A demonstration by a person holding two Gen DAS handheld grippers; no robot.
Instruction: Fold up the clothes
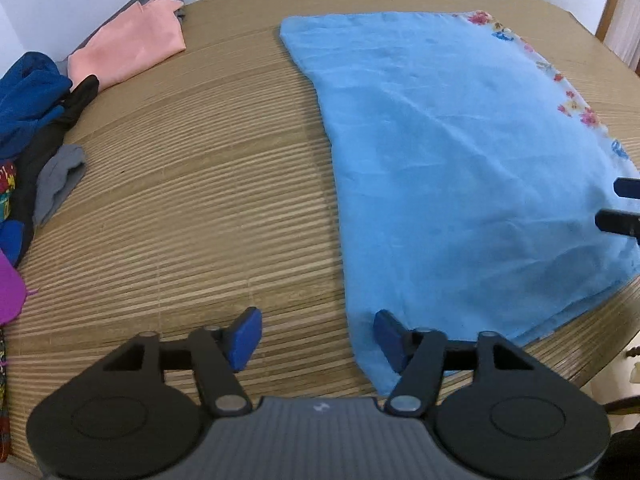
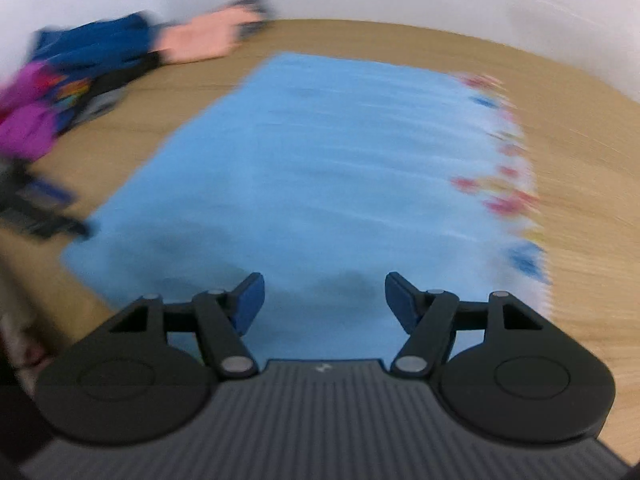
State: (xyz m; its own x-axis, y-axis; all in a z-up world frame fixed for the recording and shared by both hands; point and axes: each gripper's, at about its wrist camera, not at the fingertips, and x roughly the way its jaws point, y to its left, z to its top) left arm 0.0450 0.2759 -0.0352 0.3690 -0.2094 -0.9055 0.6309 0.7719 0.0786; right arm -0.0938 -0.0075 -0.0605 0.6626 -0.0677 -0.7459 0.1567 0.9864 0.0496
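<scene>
Nearest, the left gripper [image 1: 318, 340] hangs over the near left corner of the light blue cloth [image 1: 460, 168], jaws apart with nothing between them: one blue pad sits over bare table [image 1: 200, 184], the other over the cloth's left edge, and whether that pad touches the fabric I cannot tell. The right gripper [image 2: 324, 300] hovers over the cloth's near edge, jaws spread wide and empty; its view is smeared by motion blur.

The cloth lies flat on the right half of the slatted wooden table, already doubled over by the look of it, with a floral border [image 1: 576, 108] showing along its right edge. Its near right corner reaches the table's rim.

Farther off on the left, a heap of unfolded clothes [image 1: 32, 120] sits against the wall, and beyond it a folded peach garment [image 1: 128, 52].

The risk, as I judge it: the left jaws straddle the edge, so closing now may pinch only one layer or miss the corner, and the fold would come up skewed. If the two hands lift unevenly, the cloth could drag and slide off the near rim.
</scene>
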